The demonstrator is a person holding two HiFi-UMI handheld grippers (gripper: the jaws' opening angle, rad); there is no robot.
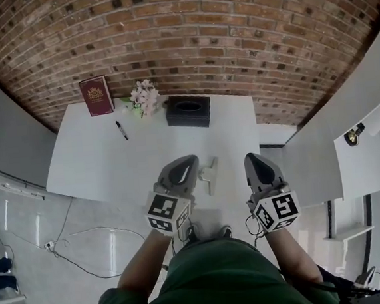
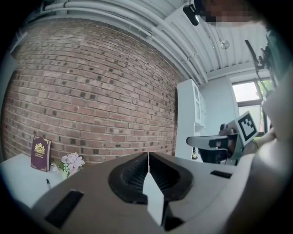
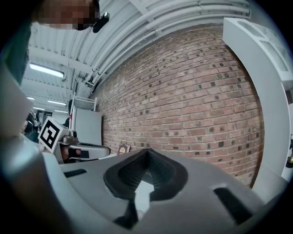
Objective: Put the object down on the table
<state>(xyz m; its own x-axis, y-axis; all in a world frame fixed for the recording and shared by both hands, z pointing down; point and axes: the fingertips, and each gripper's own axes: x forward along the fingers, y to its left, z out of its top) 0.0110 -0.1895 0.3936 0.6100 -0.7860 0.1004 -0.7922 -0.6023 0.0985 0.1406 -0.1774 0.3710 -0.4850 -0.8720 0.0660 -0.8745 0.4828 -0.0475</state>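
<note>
A small pale grey object (image 1: 209, 173) lies on the white table (image 1: 97, 163) near its front edge, between my two grippers. My left gripper (image 1: 183, 162) hovers just left of it, jaws pressed together with nothing between them (image 2: 148, 156). My right gripper (image 1: 256, 157) is held right of the object, over the table's right front corner, and is also shut and empty (image 3: 146, 153). Both point up towards the brick wall. Each gripper view shows the other gripper off to the side, but not the grey object.
At the table's far edge stand a dark red book (image 1: 96, 95), a small bunch of pale flowers (image 1: 145, 97) and a black box (image 1: 188, 111). A black marker (image 1: 121, 130) lies in front of the book. Cables (image 1: 85, 245) run over the floor at left.
</note>
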